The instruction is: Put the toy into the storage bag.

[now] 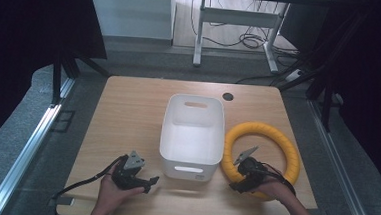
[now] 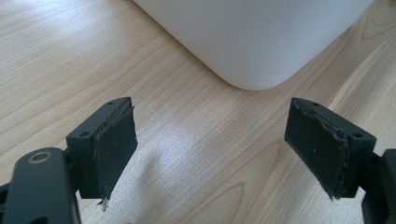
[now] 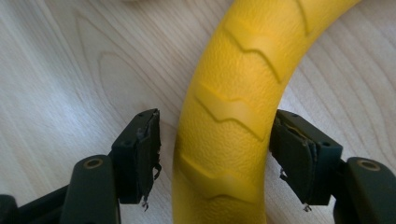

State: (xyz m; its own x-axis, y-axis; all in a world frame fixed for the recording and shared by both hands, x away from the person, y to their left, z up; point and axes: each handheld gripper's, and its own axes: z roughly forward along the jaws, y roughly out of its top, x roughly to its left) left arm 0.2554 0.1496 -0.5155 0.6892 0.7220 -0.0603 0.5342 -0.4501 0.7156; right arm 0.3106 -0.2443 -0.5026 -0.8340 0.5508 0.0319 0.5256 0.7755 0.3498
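Nearest the high camera, two forearms come in over the near edge of the light wooden tabletop (image 1: 128,103), each hand holding a hand-held gripper. Left of the white plastic bin (image 1: 193,135), the left hand-held gripper (image 1: 150,181) sits low over bare wood just off the bin's near left corner, its jaws spread wide with nothing between them; in the left gripper view that rounded white corner (image 2: 252,42) lies just ahead of the pads. At the tabletop's middle, the bin stands upright with a slot handle in each end wall and looks empty. Right of the bin, almost touching its side, a yellow ribbed ring (image 1: 262,153) lies flat. The right hand-held gripper (image 1: 237,184) straddles the ring's near arc (image 3: 229,126), jaws apart: the right pad is at the ring's surface, the left pad stands slightly off it.
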